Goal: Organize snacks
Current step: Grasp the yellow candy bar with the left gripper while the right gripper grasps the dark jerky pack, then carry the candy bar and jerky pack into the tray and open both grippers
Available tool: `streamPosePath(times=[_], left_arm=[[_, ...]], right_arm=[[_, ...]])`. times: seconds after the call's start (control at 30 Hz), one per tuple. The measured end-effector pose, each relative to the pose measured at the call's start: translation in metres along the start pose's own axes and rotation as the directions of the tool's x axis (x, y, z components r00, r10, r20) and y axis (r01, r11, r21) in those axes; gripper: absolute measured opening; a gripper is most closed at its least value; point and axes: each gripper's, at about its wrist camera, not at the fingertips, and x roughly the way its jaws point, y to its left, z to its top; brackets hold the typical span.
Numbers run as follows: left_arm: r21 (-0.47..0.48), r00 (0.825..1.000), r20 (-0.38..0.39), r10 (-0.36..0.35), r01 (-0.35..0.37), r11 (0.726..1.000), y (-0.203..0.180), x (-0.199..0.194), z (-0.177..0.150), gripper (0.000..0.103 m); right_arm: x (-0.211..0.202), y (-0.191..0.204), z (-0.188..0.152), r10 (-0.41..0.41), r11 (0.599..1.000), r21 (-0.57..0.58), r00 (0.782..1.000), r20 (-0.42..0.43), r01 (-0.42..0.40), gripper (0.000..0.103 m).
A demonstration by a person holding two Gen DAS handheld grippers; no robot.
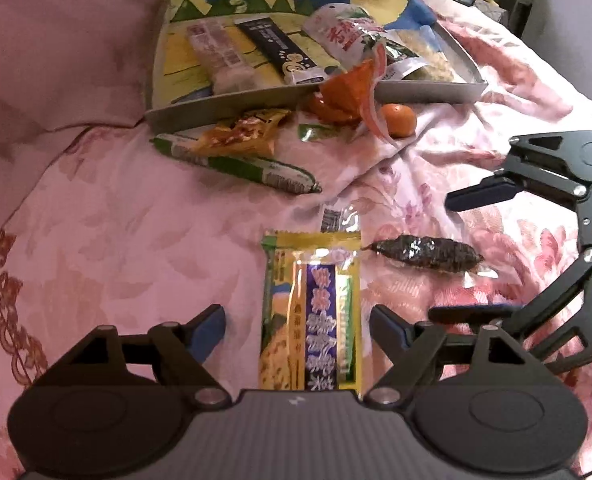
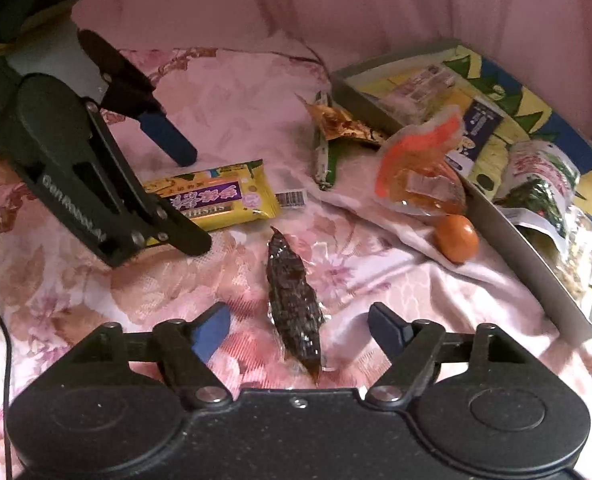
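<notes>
Left hand-held gripper (image 1: 298, 330) released, jaws spread to either side of the yellow snack bar (image 1: 311, 316) without pressing it — lined up along the packet's length, likely so a squeeze would catch the narrow sides. Right hand-held gripper (image 2: 300, 330) likewise released, straddling the dark wrapped snack (image 2: 293, 300), pads clear of the wrapper. Both packets flat on the pink floral bedspread (image 1: 115, 232), near each other but apart. Further off, the shallow box (image 1: 183, 114) with a printed liner, already holding a pale packet, a black-labelled bar (image 1: 277, 48) and a white-and-green bag (image 1: 350, 34) — evidently the collecting place. Just outside its near wall: a green stick snack (image 1: 235, 164) under an amber packet (image 1: 241, 134), an orange pouch (image 1: 348, 92) leaning over the edge, and a small orange fruit (image 1: 399, 120) beside it. Judged roughly half sorted; several loose items left on the bed.
</notes>
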Motion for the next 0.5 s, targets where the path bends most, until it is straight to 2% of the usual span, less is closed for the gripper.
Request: streamPosePath(times=[0.07,0.1,0.2,0.27,0.5], left_arm=[[0.013,1.0,-0.006,0.004,-0.004,1.0,-0.003,0.001,0.001,0.077],[0.024,1.0,-0.008,0.003,-0.002,1.0,-0.005,0.001,0.001,0.07],[0.049,1.0,-0.011,-0.022,0.022,0.999,-0.008,-0.002,-0.005,0.058],[0.053,0.999,-0.013,-0.029,0.03,0.998,-0.008,-0.003,-0.006,0.052],[-0.019,0.999,-0.016,-0.051,0.051,0.999,-0.001,-0.011,-0.014,0.052]], right_arm=[[0.004,-0.003,0.002,0.012,0.999,0.031,1.0,-0.009,-0.012,0.08],[0.004,-0.005,0.002,0.018,0.999,0.051,1.0,-0.01,-0.018,0.078],[0.001,-0.006,0.0,0.003,0.998,0.06,1.0,-0.005,-0.003,0.058],[-0.002,-0.003,-0.003,-0.01,0.999,0.03,1.0,0.002,0.01,0.053],[-0.014,0.017,-0.018,-0.055,0.998,-0.019,0.998,0.007,0.055,0.049]])
